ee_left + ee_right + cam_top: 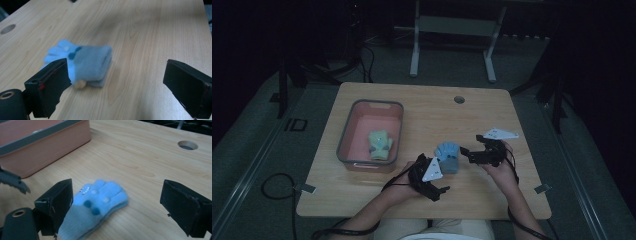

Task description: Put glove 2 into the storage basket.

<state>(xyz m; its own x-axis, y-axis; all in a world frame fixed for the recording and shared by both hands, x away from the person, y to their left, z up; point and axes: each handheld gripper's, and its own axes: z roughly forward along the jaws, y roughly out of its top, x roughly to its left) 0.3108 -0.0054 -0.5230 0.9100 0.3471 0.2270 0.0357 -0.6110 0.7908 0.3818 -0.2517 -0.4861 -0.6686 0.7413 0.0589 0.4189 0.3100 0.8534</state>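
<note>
Fingers of both grippers spread around blue glove (447, 156); bin (346, 145) nearby holds seemingly green glove (380, 145).

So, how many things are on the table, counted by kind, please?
Gloves: 2, a blue glove lying on the table between the grippers and a green glove in the bin
Bins: 1, a pink bin with a grey rim
Total: 3

Folded light-blue glove (448, 156) with darker spots, flat on the wooden table (432, 115).
</note>
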